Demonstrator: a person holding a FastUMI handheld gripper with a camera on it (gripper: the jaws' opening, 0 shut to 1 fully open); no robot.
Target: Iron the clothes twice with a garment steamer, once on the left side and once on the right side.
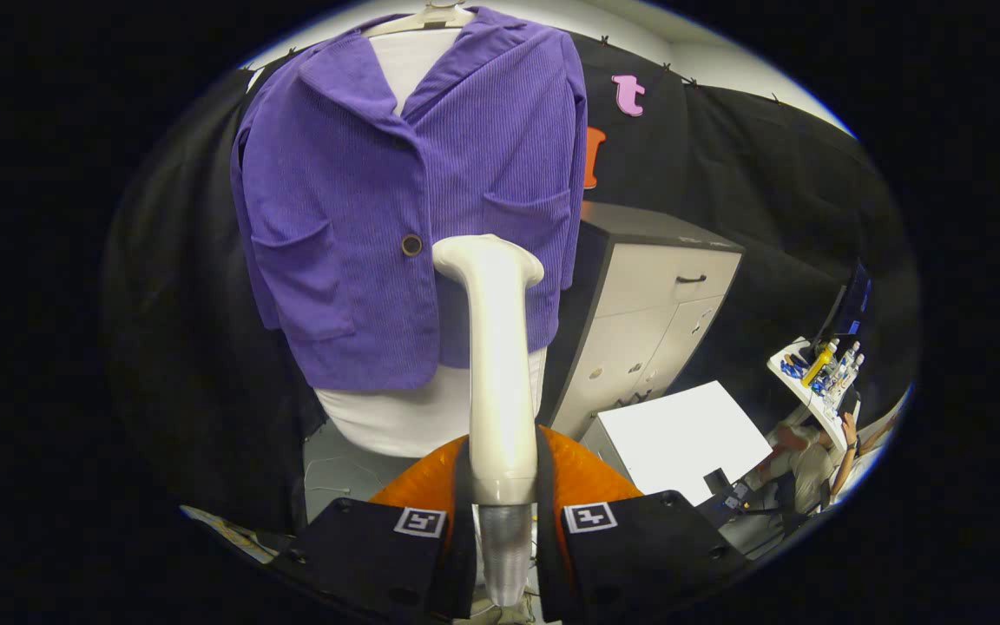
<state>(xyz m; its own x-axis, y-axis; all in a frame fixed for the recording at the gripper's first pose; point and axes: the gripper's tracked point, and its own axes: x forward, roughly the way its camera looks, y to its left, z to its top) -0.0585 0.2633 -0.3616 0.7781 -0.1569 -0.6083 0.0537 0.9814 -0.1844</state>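
- Two fingers of the gripper [504,529] clamp the garment steamer [497,373] by its handle, one pressing each side, closed on it.
- Steamer stands upright between the fingers; ribbed hose end at the bottom, flat head at the top.
- Steamer head sits just in front of the purple corduroy jacket [396,200], near its dark button [411,245], right of it; contact unclear.
- Jacket hangs on a white hanger [430,17] over a white undershirt [404,417], directly ahead of the fingers.
- Grey cabinet [648,321] stands right of the jacket, white table [682,438] below it.
- Seated person [812,460] far right, beside a shelf of bottles [821,369].
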